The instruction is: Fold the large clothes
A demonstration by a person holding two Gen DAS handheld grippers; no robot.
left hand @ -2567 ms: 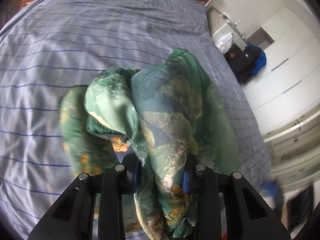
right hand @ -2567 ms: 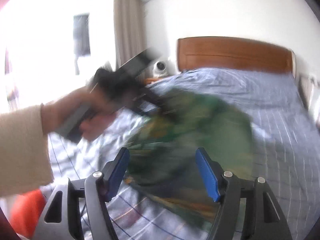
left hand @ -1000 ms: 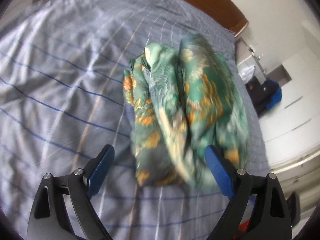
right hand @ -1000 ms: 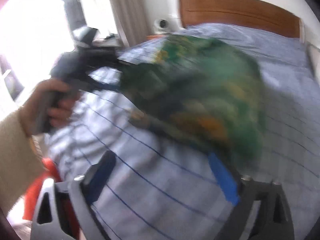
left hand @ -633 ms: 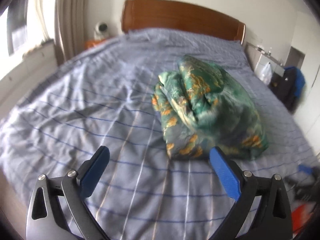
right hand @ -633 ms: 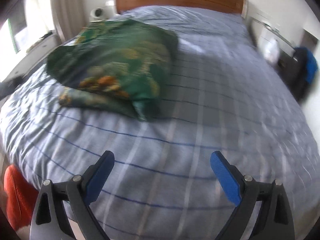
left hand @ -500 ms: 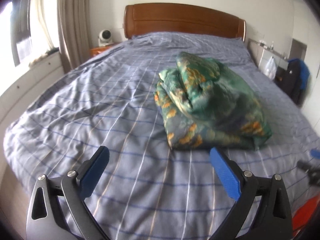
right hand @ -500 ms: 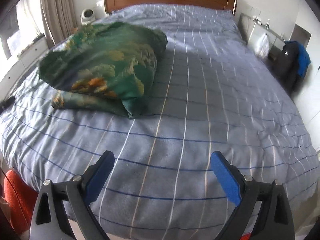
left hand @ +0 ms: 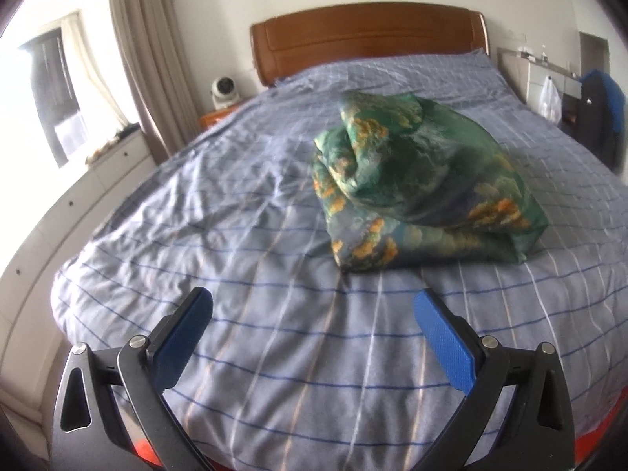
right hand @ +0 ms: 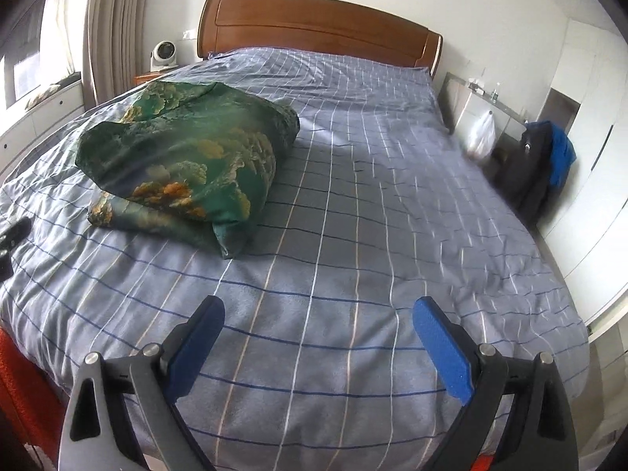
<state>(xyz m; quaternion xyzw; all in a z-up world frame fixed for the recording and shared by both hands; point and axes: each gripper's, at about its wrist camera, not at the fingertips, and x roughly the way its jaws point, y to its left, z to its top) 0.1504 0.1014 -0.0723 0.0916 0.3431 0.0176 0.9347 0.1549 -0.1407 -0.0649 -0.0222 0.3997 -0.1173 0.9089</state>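
Folded green garment (left hand: pixel 424 192) on checked blue bedspread (left hand: pixel 235 259); wooden headboard (left hand: pixel 365 35) behind

Daylit room, heavy fisheye warp
Window (left hand: pixel 51 90) blows out on the left; edges bend and vignette, slight blur throughout.

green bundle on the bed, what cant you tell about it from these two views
- Green bundle: what garment it is; the folds hide its shape in both views.
- Its underside: hidden against the bed.
- Left wrist view: its far side is hidden by its own bulk.
- Print detail: blurred in both views.
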